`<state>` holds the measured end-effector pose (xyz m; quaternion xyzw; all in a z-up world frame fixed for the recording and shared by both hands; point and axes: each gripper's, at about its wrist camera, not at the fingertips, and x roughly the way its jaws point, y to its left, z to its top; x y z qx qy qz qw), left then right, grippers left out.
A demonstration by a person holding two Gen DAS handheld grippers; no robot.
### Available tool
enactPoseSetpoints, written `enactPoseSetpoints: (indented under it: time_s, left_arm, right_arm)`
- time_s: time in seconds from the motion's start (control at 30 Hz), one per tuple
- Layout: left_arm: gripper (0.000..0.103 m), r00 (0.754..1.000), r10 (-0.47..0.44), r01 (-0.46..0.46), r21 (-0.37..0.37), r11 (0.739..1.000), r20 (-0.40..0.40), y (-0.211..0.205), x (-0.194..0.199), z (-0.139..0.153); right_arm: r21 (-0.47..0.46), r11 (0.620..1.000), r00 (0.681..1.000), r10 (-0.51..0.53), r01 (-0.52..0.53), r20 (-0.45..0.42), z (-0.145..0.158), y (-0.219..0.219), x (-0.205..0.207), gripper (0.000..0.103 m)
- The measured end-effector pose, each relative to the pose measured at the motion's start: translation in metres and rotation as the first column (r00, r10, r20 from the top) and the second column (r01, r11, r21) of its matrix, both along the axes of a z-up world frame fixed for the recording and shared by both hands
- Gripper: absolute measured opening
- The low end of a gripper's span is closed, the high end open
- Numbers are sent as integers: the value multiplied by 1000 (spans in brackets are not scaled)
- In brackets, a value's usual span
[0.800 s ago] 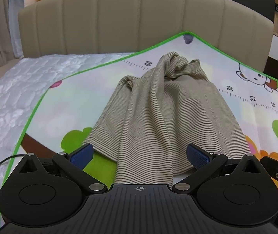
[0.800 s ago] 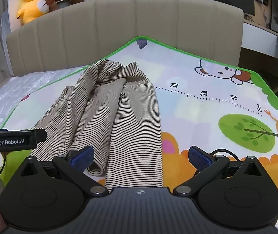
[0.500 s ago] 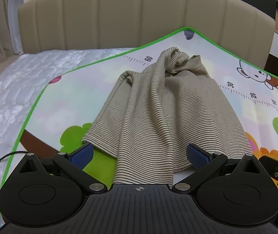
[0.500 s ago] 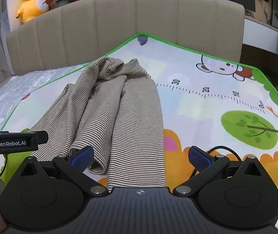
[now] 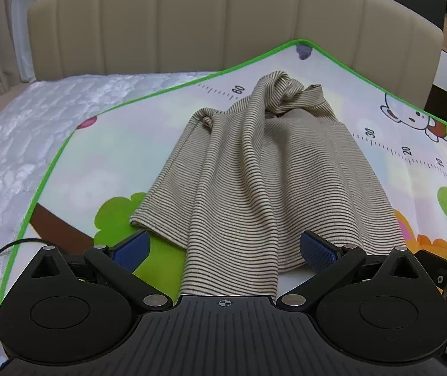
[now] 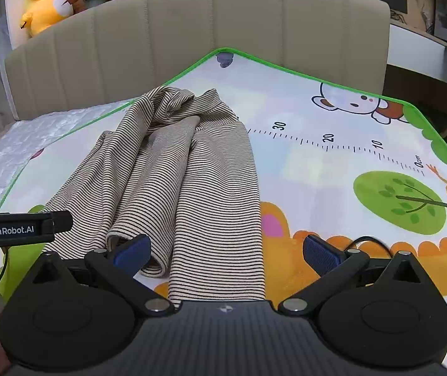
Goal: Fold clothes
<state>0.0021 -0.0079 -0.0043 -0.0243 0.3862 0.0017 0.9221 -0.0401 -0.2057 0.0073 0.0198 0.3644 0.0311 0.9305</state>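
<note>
A beige garment with thin dark stripes [image 5: 254, 172] lies rumpled on a colourful play mat [image 5: 113, 156], its bunched end toward the headboard. It also shows in the right wrist view [image 6: 192, 181]. My left gripper [image 5: 225, 247] is open, its blue pads either side of the garment's near hem, just above the cloth. My right gripper [image 6: 226, 249] is open over the garment's near right edge, with a fold of cloth by its left pad [image 6: 132, 250]. Neither holds anything.
The mat [image 6: 333, 163] covers a white quilted mattress [image 5: 7, 144]. A padded beige headboard [image 5: 223, 22] stands behind. A yellow plush toy [image 6: 43, 3] and plants sit above it. A black cable [image 5: 1, 250] lies at the mat's left edge. The left gripper's body [image 6: 19, 228] shows at the right view's left.
Both grippers have moved slightly forward and lower toward the garment's near hem. The garment has not moved. Both stay open.
</note>
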Motion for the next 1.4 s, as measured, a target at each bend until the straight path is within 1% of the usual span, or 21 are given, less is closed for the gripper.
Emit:
enactPoseSetpoints:
  time_s: [0.2,0.47,1.0,1.4]
  left_arm:
    - [103,1000,4,-4,-7,1000,-5,3,-1,0]
    - [103,1000,4,-4,-19,1000,-4,6,-3,1]
    - [103,999,12,-13,-14,1000,-29,6,0,-2]
    - [103,999,15,-15,-20,1000,-32,8,-1,-2]
  right_arm:
    - [10,1000,1000,-14,14,12,2,-1,0,103]
    - [-1,1000,1000,-22,22,7,3,1,1,103]
    - [6,1000,1000,-22,22,2,0,4,2,103]
    - [5,1000,1000,-19,19,8,1,6,1,103]
